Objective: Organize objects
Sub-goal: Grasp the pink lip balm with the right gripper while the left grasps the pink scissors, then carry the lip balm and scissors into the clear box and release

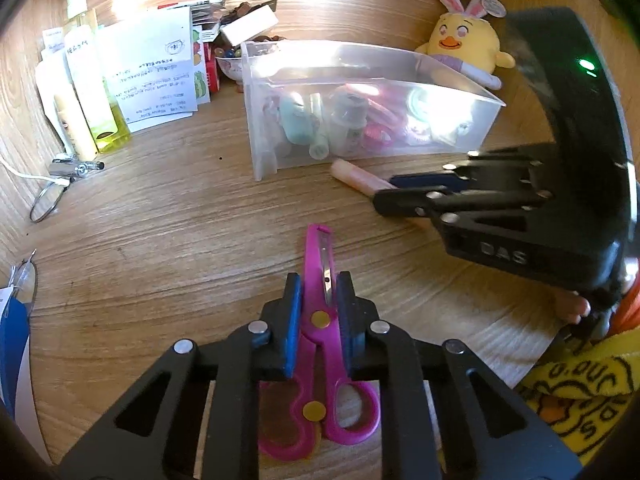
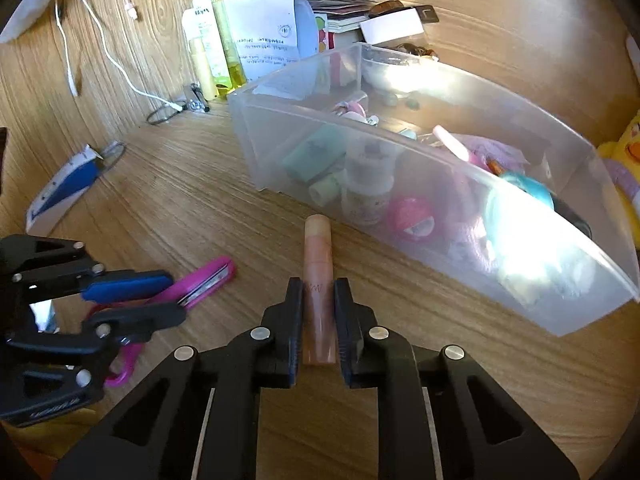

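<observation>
The pick-up step of the tidying was judged to be in hand, with both tools closed on an item that lay on the wooden counter (image 1: pixel 168 232). The left gripper (image 1: pixel 318 312) was clamped on the pink scissors (image 1: pixel 318 264) across the blades near the pivot, the handles toward the camera and the tips pointed away toward the clear plastic bin (image 1: pixel 256 136). The right gripper (image 2: pixel 318 312) was closed on the peach-coloured tube (image 2: pixel 317 248), which lay lengthwise between the fingers (image 2: pixel 294 320), its far end just short of the bin's near wall. The bin was already partly filled with small bottles and toys and stood near the far side of the counter, a yellow plush chick (image 1: pixel 466 46) beyond it. Whether either item had left the counter could not be told. The next move was judged to call for a lift high enough to clear the bin's rim, followed by a release over a free spot inside.
</observation>
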Available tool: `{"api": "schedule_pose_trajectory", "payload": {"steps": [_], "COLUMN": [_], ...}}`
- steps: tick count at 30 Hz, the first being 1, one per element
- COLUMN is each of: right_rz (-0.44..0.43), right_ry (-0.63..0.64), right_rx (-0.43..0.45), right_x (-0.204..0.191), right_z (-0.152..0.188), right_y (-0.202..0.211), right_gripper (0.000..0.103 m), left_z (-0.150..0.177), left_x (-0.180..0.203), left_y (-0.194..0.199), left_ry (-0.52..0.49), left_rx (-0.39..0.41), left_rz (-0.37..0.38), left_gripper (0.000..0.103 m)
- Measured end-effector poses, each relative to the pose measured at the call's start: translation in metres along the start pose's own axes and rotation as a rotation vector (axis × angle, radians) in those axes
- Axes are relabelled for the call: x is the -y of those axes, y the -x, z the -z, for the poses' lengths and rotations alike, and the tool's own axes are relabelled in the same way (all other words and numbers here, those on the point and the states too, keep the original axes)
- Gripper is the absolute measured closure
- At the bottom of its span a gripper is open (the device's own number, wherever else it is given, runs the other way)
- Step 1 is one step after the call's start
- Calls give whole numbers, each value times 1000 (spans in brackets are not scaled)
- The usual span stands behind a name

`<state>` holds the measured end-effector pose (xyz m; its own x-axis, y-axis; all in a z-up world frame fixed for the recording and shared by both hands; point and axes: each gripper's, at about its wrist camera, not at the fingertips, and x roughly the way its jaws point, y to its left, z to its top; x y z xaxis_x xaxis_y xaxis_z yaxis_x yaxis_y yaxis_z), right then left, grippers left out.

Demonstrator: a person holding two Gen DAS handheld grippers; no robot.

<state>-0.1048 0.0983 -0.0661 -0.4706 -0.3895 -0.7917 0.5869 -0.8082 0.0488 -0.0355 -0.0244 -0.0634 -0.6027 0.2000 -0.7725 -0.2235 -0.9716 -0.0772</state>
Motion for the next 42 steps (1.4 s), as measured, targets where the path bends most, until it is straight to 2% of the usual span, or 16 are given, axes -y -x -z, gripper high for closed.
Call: {"api": "schedule_pose_trajectory", "payload": {"steps": [4,6,8,21,33,42], "right_rz": [-32,-43,-52,-19,-3,-8], "right_ry": [-30,-43,-57,-107,-143,-150], "right_rx": [38,65,90,229,285,293], "right_x": [3,5,8,29,52,63], "right_z": [1,0,-1,-9,-25,-40], "right_y": [15,26,36,84,96,88], "right_gripper": [89,89,89,89,89,89], "left_z": [-7,-13,-20,-58,-91,-116], "left_x": [-1,-1,-1,7,5,-2], "left_y": [6,12,19,46,60,76], "left_ry": [26,36,50,50,77,107], "left_rx": [31,56,82,215,306,385], "left_rz": [7,11,21,24,27,55], "left_gripper": [87,93,93,97,98,100]}}
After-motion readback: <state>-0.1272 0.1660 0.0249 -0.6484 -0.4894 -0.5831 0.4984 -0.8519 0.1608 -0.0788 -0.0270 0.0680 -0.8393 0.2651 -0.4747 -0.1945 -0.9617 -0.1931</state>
